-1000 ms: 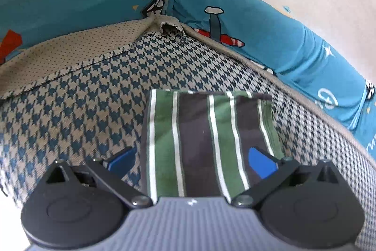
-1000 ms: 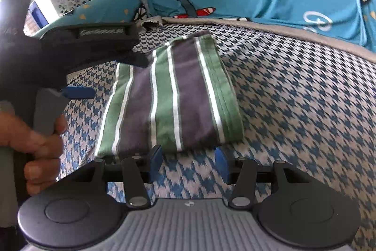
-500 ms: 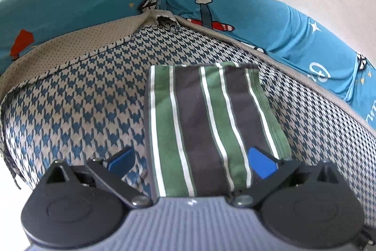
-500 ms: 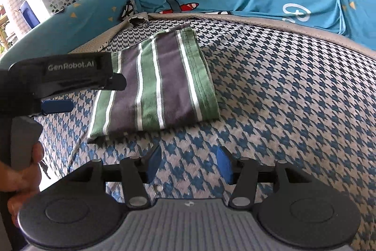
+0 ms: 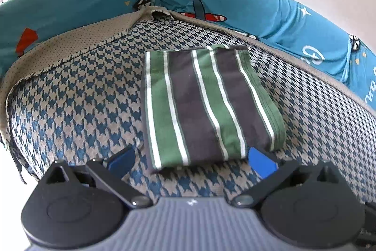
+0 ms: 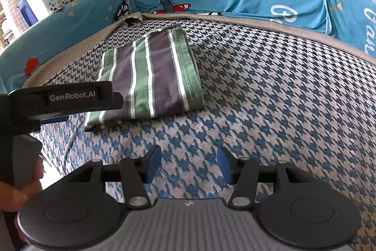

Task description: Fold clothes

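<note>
Our green, grey and white striped garment lies folded into a neat rectangle near the bed's far left corner; the folding looks finished. We hold our left gripper and right gripper released, empty, hovering before its near edge.

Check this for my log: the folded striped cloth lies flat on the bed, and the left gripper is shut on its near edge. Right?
Not quite. The left gripper is open, its jaws spread apart and holding nothing, as the left wrist view shows. The folded striped cloth does lie flat on the bed.
</note>
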Demonstrator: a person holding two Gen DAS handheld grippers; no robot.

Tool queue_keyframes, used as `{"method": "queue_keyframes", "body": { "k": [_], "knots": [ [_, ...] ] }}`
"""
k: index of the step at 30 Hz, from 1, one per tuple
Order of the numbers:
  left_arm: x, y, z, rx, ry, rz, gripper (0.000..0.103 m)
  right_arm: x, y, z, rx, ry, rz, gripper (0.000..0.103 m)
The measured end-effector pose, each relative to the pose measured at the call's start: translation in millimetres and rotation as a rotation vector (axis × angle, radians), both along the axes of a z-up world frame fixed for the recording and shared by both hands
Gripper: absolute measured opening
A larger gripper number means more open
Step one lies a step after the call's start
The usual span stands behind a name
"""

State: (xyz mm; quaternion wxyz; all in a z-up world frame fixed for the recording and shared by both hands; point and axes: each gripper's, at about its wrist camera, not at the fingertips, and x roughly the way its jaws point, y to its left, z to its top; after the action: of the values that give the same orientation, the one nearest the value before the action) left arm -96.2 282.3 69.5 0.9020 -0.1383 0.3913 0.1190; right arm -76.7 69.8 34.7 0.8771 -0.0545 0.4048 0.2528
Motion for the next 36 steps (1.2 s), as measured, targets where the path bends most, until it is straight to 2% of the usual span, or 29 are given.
{"method": "queue_keyframes", "body": {
  "k": [13,28,36],
  "knots": [
    [-5.7,-26.8,-2.6,0.048,0.017,-0.048,0.103,-3.8,-22.0,5.4,-0.006,0.009,-0.034,0.051],
    [-2.3,-37.4,-1.5,0.105,0.028,-0.054,0.103,-2.7,-28.4,8.4,0.004,0.020,-0.051,0.052],
    [-3.9,-42.8,-2.1,0.108,0.036,-0.049,0.103,-0.3,-27.6,11.8,-0.002,0.015,-0.052,0.052]
  ]
}}
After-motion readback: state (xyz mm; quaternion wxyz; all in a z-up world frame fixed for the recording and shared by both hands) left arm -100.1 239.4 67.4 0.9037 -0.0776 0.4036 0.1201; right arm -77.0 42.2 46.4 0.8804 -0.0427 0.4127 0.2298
